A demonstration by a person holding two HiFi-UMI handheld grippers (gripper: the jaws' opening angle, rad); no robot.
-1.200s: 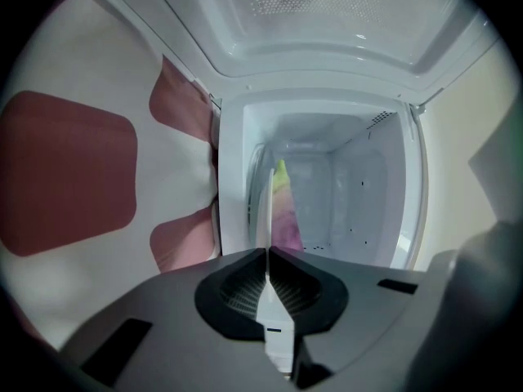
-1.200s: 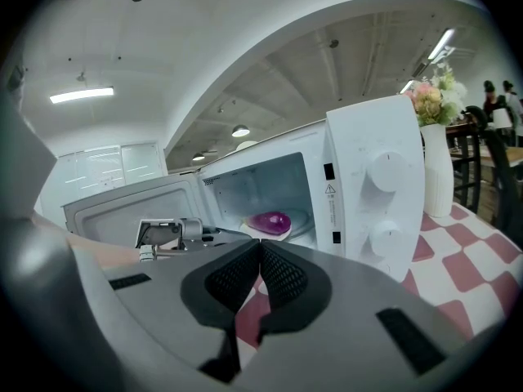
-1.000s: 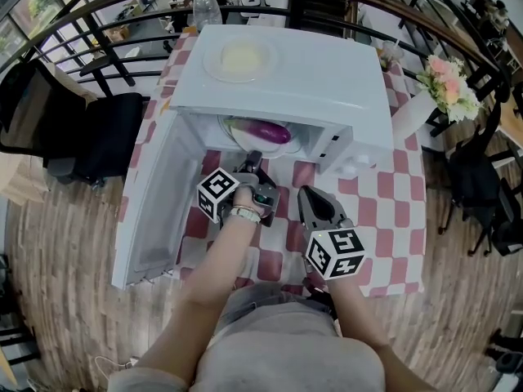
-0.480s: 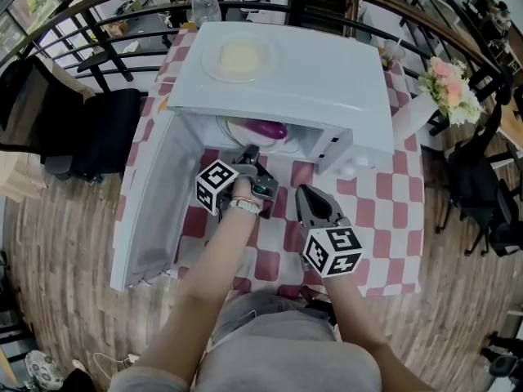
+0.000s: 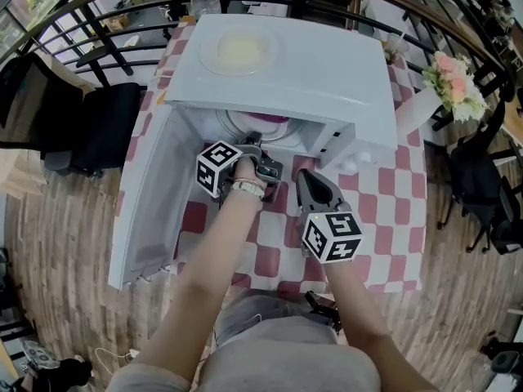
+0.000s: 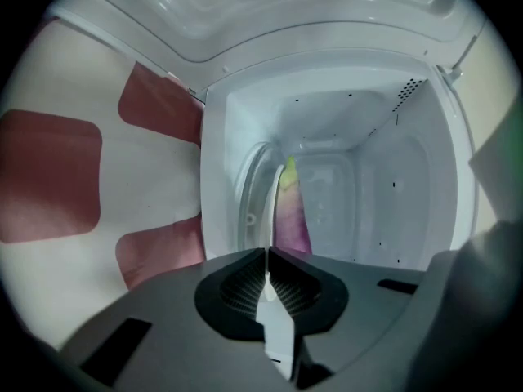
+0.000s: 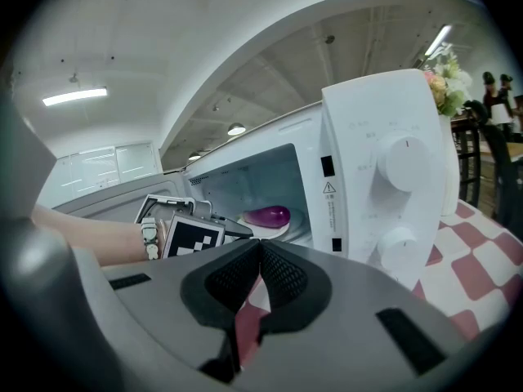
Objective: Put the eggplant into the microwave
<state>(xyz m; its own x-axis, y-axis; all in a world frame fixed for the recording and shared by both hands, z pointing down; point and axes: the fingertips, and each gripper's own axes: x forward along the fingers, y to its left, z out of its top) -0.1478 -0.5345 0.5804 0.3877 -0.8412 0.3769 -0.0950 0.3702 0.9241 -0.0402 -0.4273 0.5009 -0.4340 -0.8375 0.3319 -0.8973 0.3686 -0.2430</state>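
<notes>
The purple eggplant (image 6: 292,211) lies on a white plate (image 6: 263,188) inside the open white microwave (image 5: 286,64). My left gripper (image 6: 266,256) is at the cavity mouth, shut on the plate's near rim, which shows as a thin white edge between the pads. In the head view only a sliver of the eggplant (image 5: 274,121) shows under the microwave's top, just beyond the left gripper (image 5: 253,144). My right gripper (image 5: 309,182) hovers over the checked cloth in front of the control panel, shut with nothing in it. From the right gripper view the eggplant (image 7: 268,216) rests deep in the cavity.
The microwave door (image 5: 151,194) hangs open to the left. A pale plate (image 5: 239,51) sits on the microwave's top. Two knobs (image 7: 404,162) face the right gripper. A flower vase (image 5: 453,84) stands at the right, a dark chair (image 5: 90,129) at the left.
The left gripper has moved forward into the microwave's mouth, and the plate with the eggplant has slid deeper, now mostly hidden under the top. The right gripper has stayed put.
</notes>
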